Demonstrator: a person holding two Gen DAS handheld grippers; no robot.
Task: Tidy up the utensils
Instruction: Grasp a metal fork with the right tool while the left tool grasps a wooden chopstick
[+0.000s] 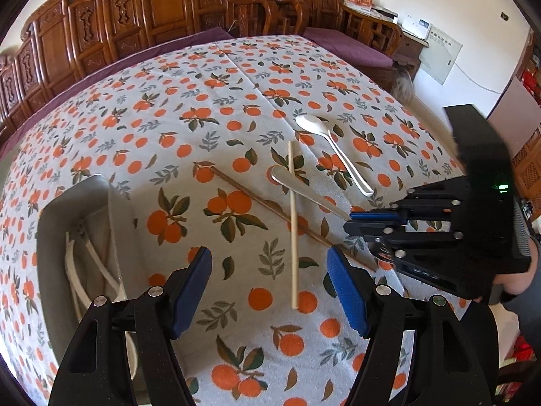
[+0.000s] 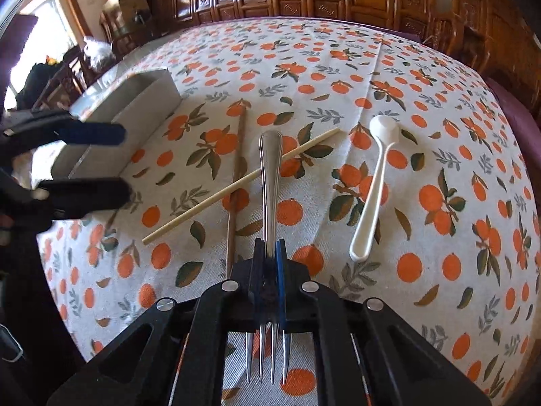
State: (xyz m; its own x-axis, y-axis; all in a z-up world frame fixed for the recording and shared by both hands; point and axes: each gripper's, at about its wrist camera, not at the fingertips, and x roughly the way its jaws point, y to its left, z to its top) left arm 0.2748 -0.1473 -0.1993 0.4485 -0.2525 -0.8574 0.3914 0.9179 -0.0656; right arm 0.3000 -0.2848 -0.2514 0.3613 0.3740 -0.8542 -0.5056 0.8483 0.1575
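Note:
A metal fork (image 2: 269,169) lies on the orange-print tablecloth with its tines toward the right wrist camera. My right gripper (image 2: 269,247) is shut on its neck, seen also from the side as the right gripper (image 1: 350,222) holding the fork (image 1: 304,189). The fork crosses a pale chopstick (image 2: 216,199) and lies beside a dark brown chopstick (image 2: 238,155). To the right rests a white spoon (image 2: 375,182). My left gripper (image 1: 267,264) hangs open above the pale chopstick (image 1: 293,226), touching nothing.
A grey utensil box (image 1: 72,189) stands at the table's left with white utensils (image 1: 88,264) inside; it shows as the box (image 2: 128,108) in the right wrist view. Carved wooden furniture lines the far side. A person's sleeve (image 1: 527,287) is at the right edge.

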